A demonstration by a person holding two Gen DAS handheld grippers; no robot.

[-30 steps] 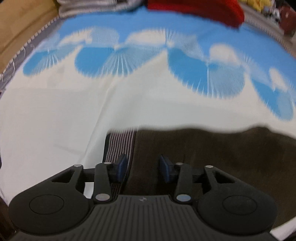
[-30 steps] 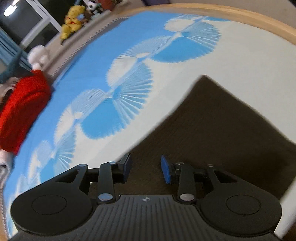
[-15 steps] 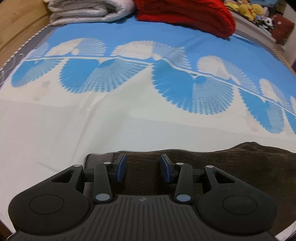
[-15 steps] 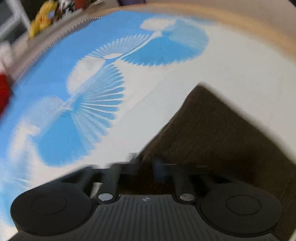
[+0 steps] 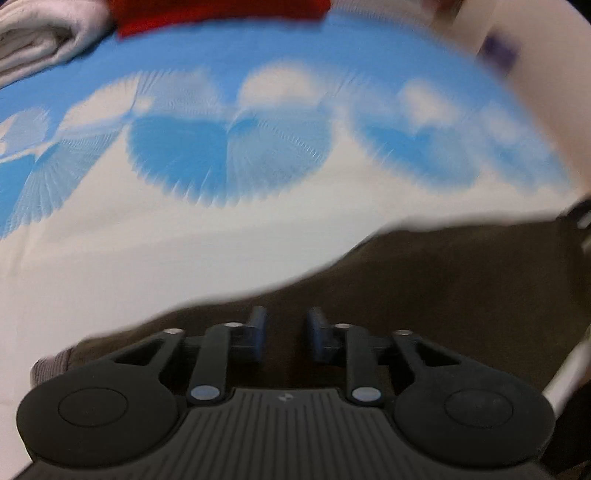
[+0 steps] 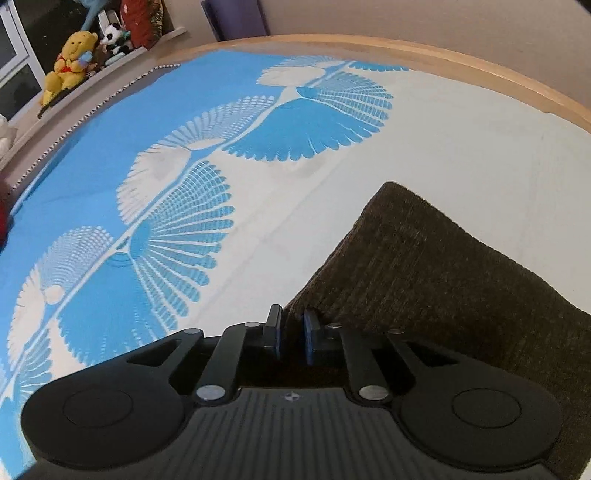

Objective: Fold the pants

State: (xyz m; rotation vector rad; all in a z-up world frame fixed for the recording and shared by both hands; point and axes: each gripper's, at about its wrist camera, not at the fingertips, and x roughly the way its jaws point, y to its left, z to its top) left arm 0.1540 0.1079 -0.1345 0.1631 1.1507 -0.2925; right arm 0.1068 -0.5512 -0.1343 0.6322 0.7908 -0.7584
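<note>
The dark brown pants [image 5: 424, 280] lie on a white and blue patterned bed sheet [image 5: 147, 236]. In the blurred left wrist view my left gripper [image 5: 284, 332] hangs over the pants with its jaws apart and nothing between them. A grey striped waistband corner [image 5: 51, 365] shows at the lower left. In the right wrist view my right gripper [image 6: 290, 334] has its jaws close together, pinching the left edge of the pants [image 6: 443, 280], whose far corner points up toward the bed's end.
A folded white blanket [image 5: 40, 37] and a red garment [image 5: 218, 14] lie at the far side of the bed. A wooden bed frame [image 6: 480, 70] curves along the far edge. Plush toys [image 6: 70, 62] sit on a ledge at the upper left.
My right gripper has closed from open onto the pants edge. My left gripper has swung to the right over the pants, and its view has become blurred.
</note>
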